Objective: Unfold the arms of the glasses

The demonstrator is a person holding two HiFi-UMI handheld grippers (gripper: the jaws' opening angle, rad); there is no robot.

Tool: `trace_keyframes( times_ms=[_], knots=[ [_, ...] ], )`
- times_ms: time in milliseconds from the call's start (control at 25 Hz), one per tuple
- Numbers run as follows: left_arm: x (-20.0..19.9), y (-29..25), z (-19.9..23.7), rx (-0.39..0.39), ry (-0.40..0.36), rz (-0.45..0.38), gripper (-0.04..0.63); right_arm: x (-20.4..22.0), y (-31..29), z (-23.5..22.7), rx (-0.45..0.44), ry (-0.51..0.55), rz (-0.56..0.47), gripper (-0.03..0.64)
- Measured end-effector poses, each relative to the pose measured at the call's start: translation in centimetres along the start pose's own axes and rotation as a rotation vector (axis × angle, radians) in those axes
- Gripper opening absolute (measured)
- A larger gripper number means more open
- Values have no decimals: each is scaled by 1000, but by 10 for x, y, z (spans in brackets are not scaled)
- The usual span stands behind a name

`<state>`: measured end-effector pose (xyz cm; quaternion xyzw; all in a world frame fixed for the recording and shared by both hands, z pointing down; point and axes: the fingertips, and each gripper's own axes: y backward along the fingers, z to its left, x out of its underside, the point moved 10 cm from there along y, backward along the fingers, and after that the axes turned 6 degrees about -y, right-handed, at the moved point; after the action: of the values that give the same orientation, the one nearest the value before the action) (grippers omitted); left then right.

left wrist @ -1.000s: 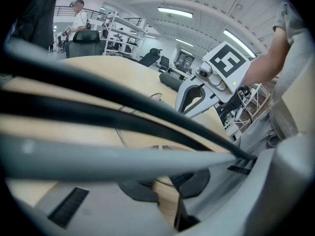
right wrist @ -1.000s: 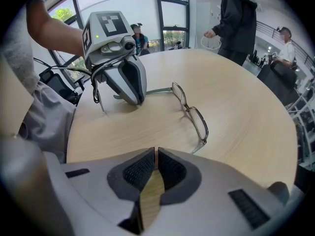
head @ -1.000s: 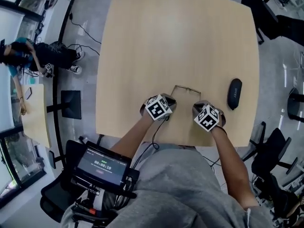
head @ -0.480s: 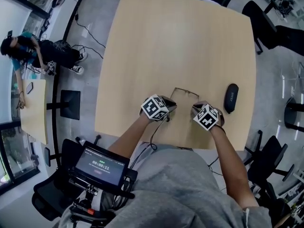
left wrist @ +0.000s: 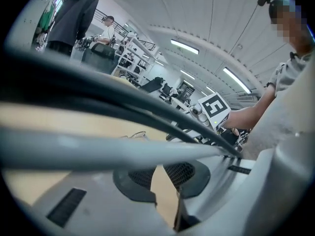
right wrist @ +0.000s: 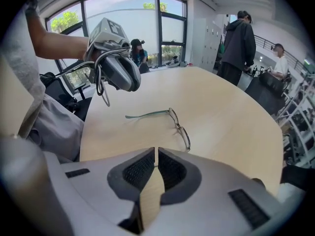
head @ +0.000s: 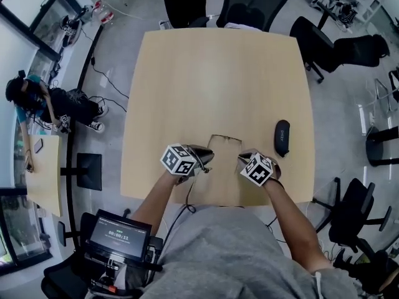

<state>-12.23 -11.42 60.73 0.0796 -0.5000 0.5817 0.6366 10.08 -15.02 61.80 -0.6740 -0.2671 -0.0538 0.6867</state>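
Thin metal-framed glasses [head: 224,139] lie on the wooden table [head: 218,73], near its front edge, between my two grippers. In the right gripper view the glasses [right wrist: 178,126] rest just beyond the jaws. One arm stretches out straight toward the left gripper [right wrist: 115,63]; the other arm is hidden behind my jaws. My left gripper [head: 209,156] sits just left of the glasses, shut on nothing. My right gripper [head: 242,158] sits just right of them, also shut and empty. In the left gripper view the glasses [left wrist: 135,133] show small past the shut jaws.
A black glasses case [head: 282,137] lies on the table to the right of my right gripper. Cables cross the left gripper view. Office chairs [head: 249,5] stand around the far side of the table, and people stand farther off.
The head view has pulled back and shows more of the room. Both grippers stay shut on either side of the glasses, which lie in the same place.
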Motion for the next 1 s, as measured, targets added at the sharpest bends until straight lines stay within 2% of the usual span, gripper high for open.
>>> trace_keyframes(
  times_ms=[280, 600, 760, 1000],
  knots=[
    [-15, 46, -42, -159, -65, -170, 28, 1, 54, 8, 40, -36, -160, 23],
    [-48, 112, -109, -339, -162, -408, 26, -22, 147, 12, 31, -143, -496, 23],
    [-71, 132, -149, -386, -240, -504, 26, -25, 198, 17, 18, -170, -673, 23],
    [-83, 177, -194, -418, -331, -599, 26, -48, 253, 53, 36, -141, -843, 23]
  ],
)
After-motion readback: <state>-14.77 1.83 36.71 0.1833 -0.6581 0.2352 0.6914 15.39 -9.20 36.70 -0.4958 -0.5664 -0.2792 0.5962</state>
